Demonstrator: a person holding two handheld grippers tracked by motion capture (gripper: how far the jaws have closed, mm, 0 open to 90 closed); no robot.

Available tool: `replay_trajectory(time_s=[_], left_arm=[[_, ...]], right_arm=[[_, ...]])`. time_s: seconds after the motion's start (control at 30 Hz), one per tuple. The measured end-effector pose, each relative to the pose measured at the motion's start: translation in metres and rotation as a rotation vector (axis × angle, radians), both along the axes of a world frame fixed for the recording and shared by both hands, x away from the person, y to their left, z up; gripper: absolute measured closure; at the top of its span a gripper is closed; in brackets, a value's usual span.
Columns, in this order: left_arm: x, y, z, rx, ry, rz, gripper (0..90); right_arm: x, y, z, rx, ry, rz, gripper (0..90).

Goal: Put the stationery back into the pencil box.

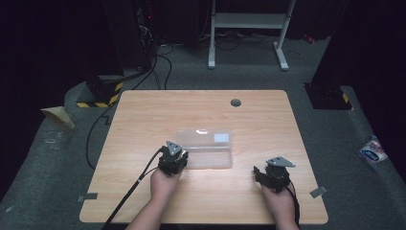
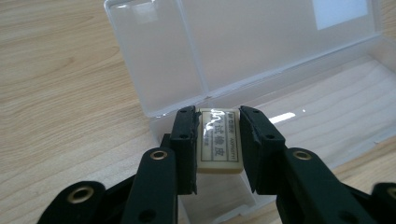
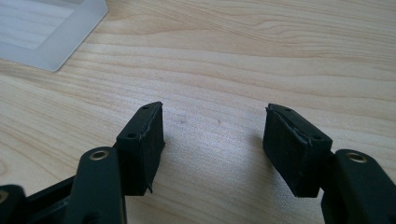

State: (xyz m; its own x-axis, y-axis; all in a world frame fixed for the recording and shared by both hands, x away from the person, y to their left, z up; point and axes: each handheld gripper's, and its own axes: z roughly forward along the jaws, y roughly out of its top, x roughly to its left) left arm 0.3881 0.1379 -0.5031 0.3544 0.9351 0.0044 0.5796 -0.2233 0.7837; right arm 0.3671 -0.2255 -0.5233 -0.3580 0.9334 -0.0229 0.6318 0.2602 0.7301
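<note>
A clear plastic box point(image 1: 207, 148) lies open on the wooden table point(image 1: 143, 110), lid folded back. In the left gripper view its tray point(image 2: 327, 112) and lid point(image 2: 243, 42) are close ahead. My left gripper point(image 1: 174, 155) is shut on a cream eraser point(image 2: 219, 140) with printed characters, held over the left end of the tray. My right gripper point(image 1: 274, 173) hovers over bare wood to the right of the box; its jaws stand wide apart with nothing between them point(image 3: 214, 144). A corner of the box point(image 3: 46, 32) shows at the upper left of the right gripper view.
A dark round grommet point(image 1: 235, 102) sits near the table's far edge. A cable point(image 1: 129, 191) trails from the left gripper across the table's front. Beyond the table are a white stand point(image 1: 249, 28) and black equipment on grey carpet.
</note>
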Motion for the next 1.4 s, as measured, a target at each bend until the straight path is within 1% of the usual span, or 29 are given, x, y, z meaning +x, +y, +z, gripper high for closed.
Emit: replay_trajectory(time_s=[0.1,0.17,0.33,0.47,0.67,0.7,0.77,0.8,0.9,1.0,1.1,1.17,1.23,1.27,1.3,1.33,1.4], left_arm=[[0.001,0.001,0.0,0.002,-0.001,0.008,67.6],[0.002,0.002,0.0,0.004,0.001,0.004,67.6],[0.005,0.004,-0.002,0.013,0.014,0.007,67.5],[0.005,0.003,-0.003,0.001,0.015,0.009,67.5],[0.005,0.004,-0.003,0.007,0.019,0.009,66.9],[0.005,0.004,-0.003,0.007,0.018,0.01,65.5],[0.004,0.006,-0.001,-0.002,0.001,0.017,56.2],[0.004,0.006,0.0,-0.009,0.0,0.02,54.1],[0.004,0.007,0.001,-0.02,-0.004,0.016,53.4],[0.004,0.007,0.002,-0.019,-0.005,0.013,52.2],[0.003,0.008,0.003,-0.026,-0.008,0.001,47.7],[0.001,0.008,0.004,-0.043,-0.004,-0.016,46.0],[0.0,0.008,0.005,-0.04,-0.01,-0.023,43.3],[-0.001,0.009,0.006,-0.046,-0.01,-0.033,42.3],[-0.001,0.011,0.007,-0.057,-0.012,-0.044,35.6],[-0.002,0.012,0.008,-0.069,-0.015,-0.047,35.6],[-0.004,0.017,0.01,-0.081,-0.017,-0.049,28.0]], right_arm=[[0.0,0.0,0.0,0.0,0.0,0.001,37.9],[0.0,0.0,0.0,0.0,0.0,0.001,37.9],[0.0,0.0,0.0,-0.002,-0.001,0.002,37.9],[0.0,0.0,0.0,-0.001,-0.001,0.002,37.9],[0.0,0.0,0.0,-0.001,-0.001,0.002,37.9],[0.0,0.0,0.0,-0.001,-0.001,0.002,37.9],[0.0,0.0,0.0,-0.001,-0.001,0.002,37.9],[0.0,0.0,0.0,-0.001,-0.001,0.002,38.0],[0.0,0.0,0.0,-0.001,-0.001,0.002,38.0],[0.0,0.0,0.0,0.0,0.0,0.002,38.0],[0.0,0.0,0.0,0.0,0.0,0.002,38.0],[0.0,0.0,0.0,0.0,-0.001,0.002,38.0],[0.0,0.0,0.0,-0.001,-0.001,0.002,38.0],[0.0,0.0,0.0,-0.001,-0.001,0.002,38.0],[0.0,0.0,0.0,-0.001,-0.002,0.002,38.0],[0.0,0.0,0.0,-0.001,-0.002,0.002,38.0],[0.0,0.0,0.0,-0.001,-0.002,0.002,38.0]])
